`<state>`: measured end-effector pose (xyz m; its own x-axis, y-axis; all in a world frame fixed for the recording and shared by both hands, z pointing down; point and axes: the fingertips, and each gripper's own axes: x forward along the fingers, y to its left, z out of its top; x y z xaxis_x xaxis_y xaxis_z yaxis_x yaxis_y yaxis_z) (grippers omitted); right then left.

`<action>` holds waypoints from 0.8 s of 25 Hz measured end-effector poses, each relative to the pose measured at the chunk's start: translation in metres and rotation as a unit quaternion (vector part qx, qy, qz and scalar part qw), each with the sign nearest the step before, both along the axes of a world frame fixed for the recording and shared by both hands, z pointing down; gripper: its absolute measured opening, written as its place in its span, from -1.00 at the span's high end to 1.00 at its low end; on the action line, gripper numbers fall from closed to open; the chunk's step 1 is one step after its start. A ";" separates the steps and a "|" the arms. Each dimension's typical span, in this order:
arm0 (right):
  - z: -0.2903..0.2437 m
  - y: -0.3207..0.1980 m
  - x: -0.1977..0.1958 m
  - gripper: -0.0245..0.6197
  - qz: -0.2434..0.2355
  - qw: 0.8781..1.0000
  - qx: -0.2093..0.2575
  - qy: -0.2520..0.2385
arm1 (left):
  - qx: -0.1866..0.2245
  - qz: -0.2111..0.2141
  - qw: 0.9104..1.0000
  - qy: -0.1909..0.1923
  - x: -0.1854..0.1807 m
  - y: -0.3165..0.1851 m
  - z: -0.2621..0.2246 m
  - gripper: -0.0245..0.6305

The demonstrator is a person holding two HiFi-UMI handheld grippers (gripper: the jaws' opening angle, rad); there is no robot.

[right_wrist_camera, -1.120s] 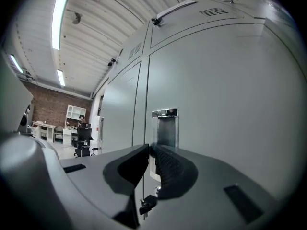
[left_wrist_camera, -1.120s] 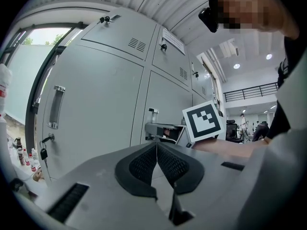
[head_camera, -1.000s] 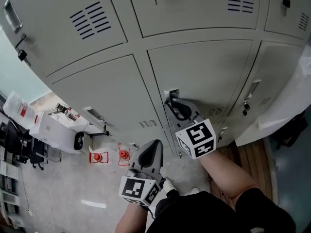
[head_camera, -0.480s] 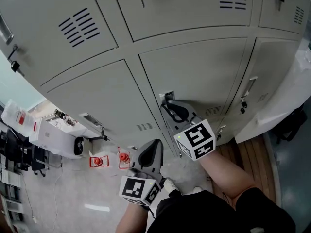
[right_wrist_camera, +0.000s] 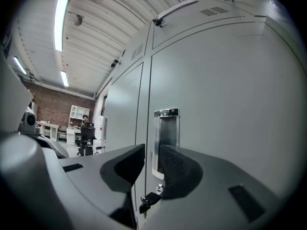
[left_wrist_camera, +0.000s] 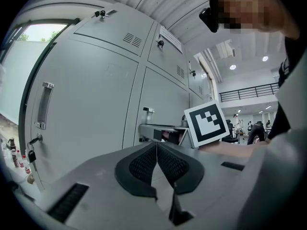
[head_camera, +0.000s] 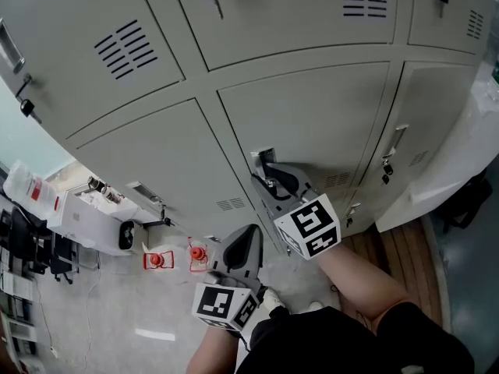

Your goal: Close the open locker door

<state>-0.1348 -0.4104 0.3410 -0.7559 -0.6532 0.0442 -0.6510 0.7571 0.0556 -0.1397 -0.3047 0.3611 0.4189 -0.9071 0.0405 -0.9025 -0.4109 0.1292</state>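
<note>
Opening right hand-held gripper [right_wrist_camera: 151, 153] | handle [right_wrist_camera: 168, 128] between jaws | locker door [right_wrist_camera: 235, 99] shut

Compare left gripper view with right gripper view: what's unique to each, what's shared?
Left only: the left gripper, jaws together and empty, a marker cube beyond it, and a bar handle on a door. Right only: the right gripper, whose jaws have just been opening and stand apart with the edge of the chrome recessed handle between them, unpressed; a key sits below. Both: grey locker doors.
</note>
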 end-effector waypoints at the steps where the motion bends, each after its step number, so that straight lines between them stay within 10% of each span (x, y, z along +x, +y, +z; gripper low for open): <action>1: 0.001 0.000 0.002 0.46 0.003 1.000 0.001 0.001 | -0.003 0.000 1.000 -0.002 0.001 0.000 0.001 0.87; 20: 0.015 0.000 0.058 0.38 0.009 1.000 -0.010 0.003 | 0.010 0.003 1.000 -0.009 0.032 0.000 -0.001 0.87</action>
<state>-0.0766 -0.4100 0.3556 -0.7443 -0.6651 0.0610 -0.6636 0.7468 0.0450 -0.1080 -0.3043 0.3597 0.4231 -0.9056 0.0299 -0.9023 -0.4181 0.1052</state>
